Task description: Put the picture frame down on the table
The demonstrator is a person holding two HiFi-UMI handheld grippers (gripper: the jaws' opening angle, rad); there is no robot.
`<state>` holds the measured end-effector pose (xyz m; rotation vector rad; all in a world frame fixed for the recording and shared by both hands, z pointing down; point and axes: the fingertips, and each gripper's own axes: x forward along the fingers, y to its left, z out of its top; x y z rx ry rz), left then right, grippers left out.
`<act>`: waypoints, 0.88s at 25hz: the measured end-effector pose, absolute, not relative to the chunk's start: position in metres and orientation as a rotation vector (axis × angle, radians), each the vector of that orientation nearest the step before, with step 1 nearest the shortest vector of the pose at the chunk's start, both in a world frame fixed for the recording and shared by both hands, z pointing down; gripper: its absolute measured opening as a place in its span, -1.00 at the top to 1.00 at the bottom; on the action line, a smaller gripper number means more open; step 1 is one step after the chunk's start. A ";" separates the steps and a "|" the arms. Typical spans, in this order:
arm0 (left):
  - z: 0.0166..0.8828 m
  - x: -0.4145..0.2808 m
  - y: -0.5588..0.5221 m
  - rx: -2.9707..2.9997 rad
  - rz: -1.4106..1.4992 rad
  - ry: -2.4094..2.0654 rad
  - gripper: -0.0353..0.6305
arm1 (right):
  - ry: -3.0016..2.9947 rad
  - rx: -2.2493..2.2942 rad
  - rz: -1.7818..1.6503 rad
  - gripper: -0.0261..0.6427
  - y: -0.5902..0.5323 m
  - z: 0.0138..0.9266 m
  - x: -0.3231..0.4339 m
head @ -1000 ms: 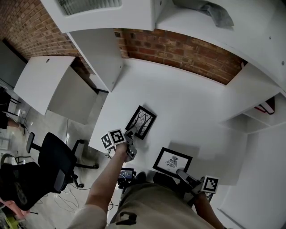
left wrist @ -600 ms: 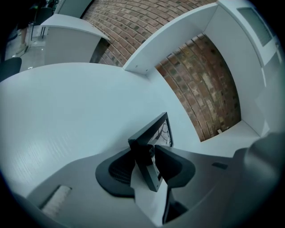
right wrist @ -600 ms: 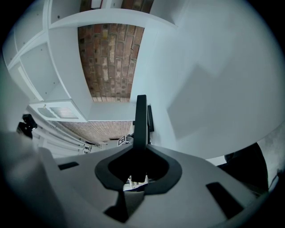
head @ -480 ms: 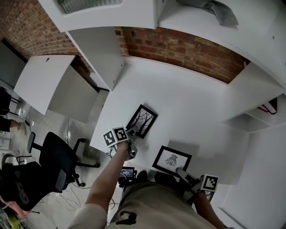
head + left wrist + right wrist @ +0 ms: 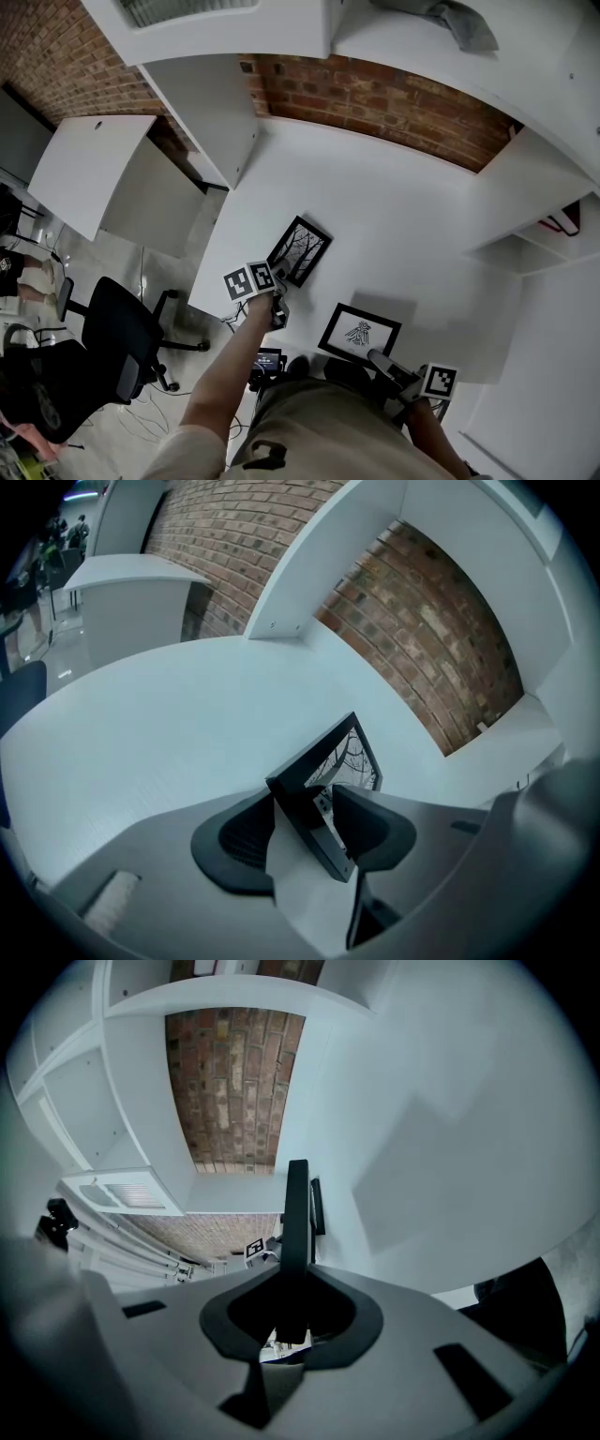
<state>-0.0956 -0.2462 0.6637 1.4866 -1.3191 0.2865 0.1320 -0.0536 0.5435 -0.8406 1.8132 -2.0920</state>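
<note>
Head view: tree picture frame [image 5: 299,250] lies on the white worktop [image 5: 394,216], its near corner at the left hand-held gripper [image 5: 279,302].
Left gripper view: jaws have just been opening and stand apart, frame corner between them.
Right gripper view: right hand-held gripper [image 5: 292,1321] is clamped on the second frame's [image 5: 297,1208] edge.

Far wall: bare red brick [image 5: 375,98] behind the white counter [image 5: 394,206]. White shelving panels [image 5: 202,103] rise at the counter's left and right ends. Left of the counter: a second white desk [image 5: 89,169], pale glossy floor [image 5: 131,267], black office chair [image 5: 112,342], loose cables [image 5: 141,422] beside the chair. Light even, shadows soft.
</note>
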 end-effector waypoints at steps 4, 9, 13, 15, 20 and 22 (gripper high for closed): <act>0.663 -0.100 -0.244 1.478 0.323 -1.343 0.29 | 1.823 -0.846 -2.087 0.82 -0.051 0.542 0.133; 0.662 -0.094 -0.247 1.482 0.368 -1.351 0.14 | 1.809 -0.858 -2.086 0.82 -0.049 0.540 0.138; 0.660 -0.101 -0.247 1.471 0.370 -1.362 0.11 | 1.828 -0.838 -2.084 0.82 -0.049 0.540 0.135; 0.660 -0.103 -0.245 1.463 0.363 -1.364 0.08 | 1.836 -0.837 -2.086 0.82 -0.049 0.540 0.136; 0.659 -0.110 -0.243 1.464 0.339 -1.364 0.02 | 1.839 -0.832 -2.086 0.81 -0.047 0.539 0.133; 0.659 -0.112 -0.240 1.469 0.338 -1.363 0.01 | 1.837 -0.828 -2.085 0.82 -0.046 0.539 0.132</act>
